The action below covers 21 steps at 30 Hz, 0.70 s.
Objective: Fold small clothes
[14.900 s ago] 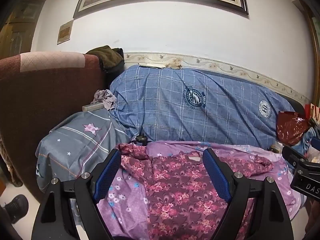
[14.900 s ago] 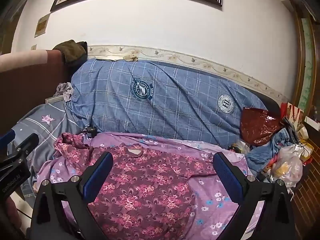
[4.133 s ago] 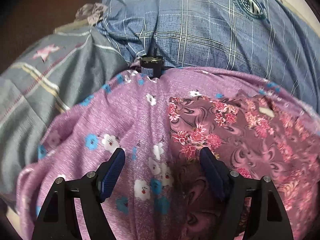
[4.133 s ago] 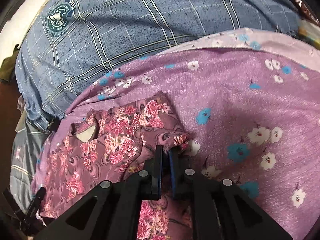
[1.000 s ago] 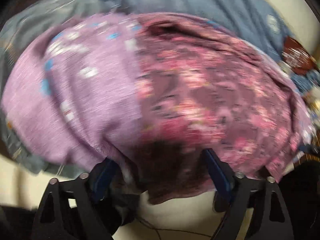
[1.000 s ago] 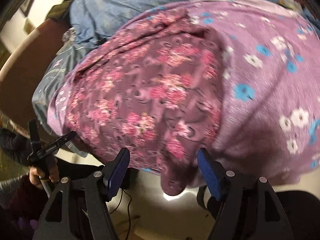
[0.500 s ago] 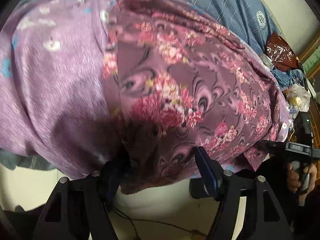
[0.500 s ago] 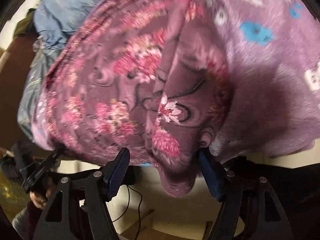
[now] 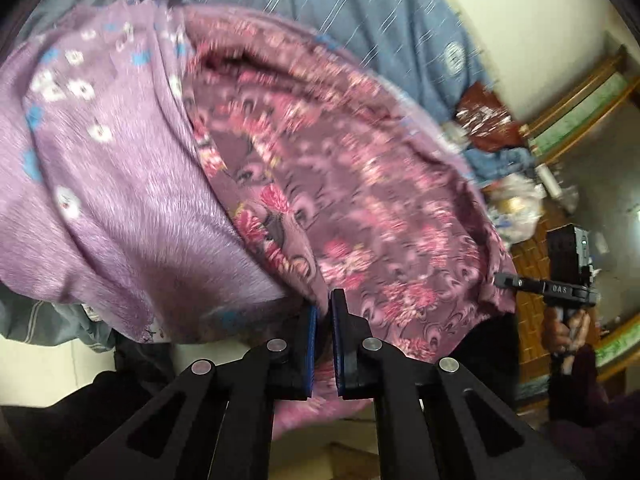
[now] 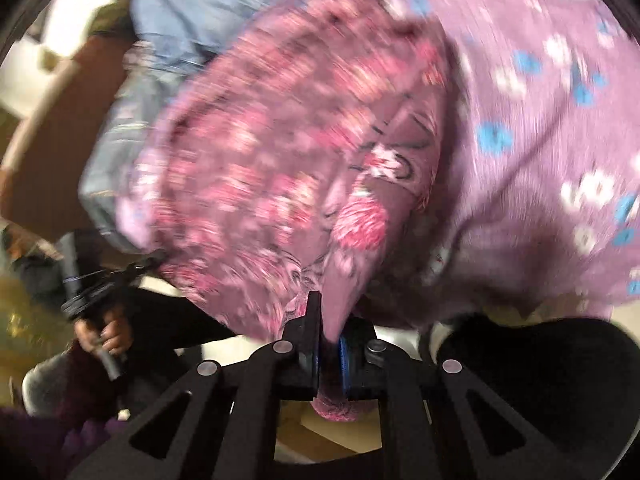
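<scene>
Both grippers clamped on the floral garment's (image 9: 360, 208) near hem: left gripper (image 9: 323, 344), right gripper (image 10: 329, 344); garment lies on purple blanket (image 9: 120, 200).

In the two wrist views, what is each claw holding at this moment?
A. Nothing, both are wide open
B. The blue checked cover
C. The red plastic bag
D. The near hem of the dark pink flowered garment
D: the left claw and the right claw are each shut on the hanging near hem of the flowered garment, one at each lower corner, with cloth showing between the pads.
</scene>
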Available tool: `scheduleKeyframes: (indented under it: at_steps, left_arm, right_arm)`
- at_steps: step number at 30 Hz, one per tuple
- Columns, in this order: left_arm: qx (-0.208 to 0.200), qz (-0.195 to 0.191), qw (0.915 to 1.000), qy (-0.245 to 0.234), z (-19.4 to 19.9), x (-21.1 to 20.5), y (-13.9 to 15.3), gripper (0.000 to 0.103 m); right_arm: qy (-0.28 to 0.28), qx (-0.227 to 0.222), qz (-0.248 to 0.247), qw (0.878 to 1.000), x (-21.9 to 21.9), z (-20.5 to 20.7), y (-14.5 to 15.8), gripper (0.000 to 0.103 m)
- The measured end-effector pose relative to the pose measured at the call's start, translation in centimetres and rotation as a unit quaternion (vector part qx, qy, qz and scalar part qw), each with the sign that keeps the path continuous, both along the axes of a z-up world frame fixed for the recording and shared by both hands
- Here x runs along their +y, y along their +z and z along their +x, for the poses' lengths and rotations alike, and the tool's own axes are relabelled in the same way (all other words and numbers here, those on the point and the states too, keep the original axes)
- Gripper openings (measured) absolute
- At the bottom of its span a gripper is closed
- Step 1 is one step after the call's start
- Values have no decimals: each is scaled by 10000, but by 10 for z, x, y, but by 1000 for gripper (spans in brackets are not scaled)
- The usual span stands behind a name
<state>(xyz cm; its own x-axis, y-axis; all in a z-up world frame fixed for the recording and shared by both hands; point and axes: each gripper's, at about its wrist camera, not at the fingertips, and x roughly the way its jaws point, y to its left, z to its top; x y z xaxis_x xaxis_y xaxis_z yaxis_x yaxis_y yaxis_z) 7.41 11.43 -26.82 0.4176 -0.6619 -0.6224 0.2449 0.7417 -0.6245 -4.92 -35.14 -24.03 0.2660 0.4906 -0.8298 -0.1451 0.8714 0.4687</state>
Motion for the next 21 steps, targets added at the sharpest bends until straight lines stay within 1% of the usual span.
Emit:
scheduleKeyframes:
  at_steps: [1, 3, 6, 7, 8, 9, 10, 11, 12, 13, 14, 15, 17, 18, 21]
  left_arm:
    - [-26, -102, 9999, 16, -2, 7, 5, 4]
    - [-140, -284, 9995, 86, -5, 26, 20, 3]
    - [-497, -502, 9973, 175, 0, 38, 49, 2]
    - [-627, -479, 9966, 215, 4, 40, 59, 3]
    - [-701, -348, 9965, 284, 6, 42, 65, 3]
    - [-743, -101, 9964, 397, 5, 46, 67, 3]
    - [-746, 206, 9957, 515, 5, 46, 66, 6]
    - [-688, 457, 9947, 615, 7, 45, 61, 17]
    - [-582, 600, 9938, 729, 8, 45, 54, 28]
    - [-339, 749, 9921, 943, 9, 45, 41, 57]
    - [-88, 802, 9903, 1130, 9, 45, 27, 64]
    - [223, 708, 9885, 1321, 6, 47, 7, 64]
    - [690, 521, 9845, 1525, 0, 45, -19, 64]
    - [972, 394, 9799, 1699, -7, 45, -36, 64]
    - [1460, 1, 9709, 1897, -20, 38, -68, 66]
  right_arm:
    - [63, -177, 168, 9997, -2, -2, 12, 6]
    - [183, -608, 682, 9956, -7, 0, 38, 6]
    - [216, -1080, 1223, 9864, -6, 10, 61, 6]
    - [231, -1180, 1340, 9837, -4, 15, 65, 6]
    - [232, -1276, 1433, 9811, -2, 20, 70, 6]
    - [223, -1317, 1456, 9803, 4, 26, 72, 6]
    - [204, -1326, 1436, 9805, 8, 31, 73, 6]
    - [175, -1314, 1448, 9805, 11, 38, 73, 6]
    - [162, -1308, 1518, 9796, 13, 39, 72, 6]
    - [157, -1324, 1594, 9782, 14, 43, 72, 6]
    - [131, -1370, 1655, 9766, 14, 47, 72, 6]
    - [98, -1409, 1696, 9753, 15, 49, 74, 6]
    - [-27, -1523, 1827, 9713, 12, 56, 79, 6]
    - [-106, -1589, 1893, 9689, 9, 59, 83, 6]
    - [-379, -1793, 1988, 9627, -3, 72, 95, 6]
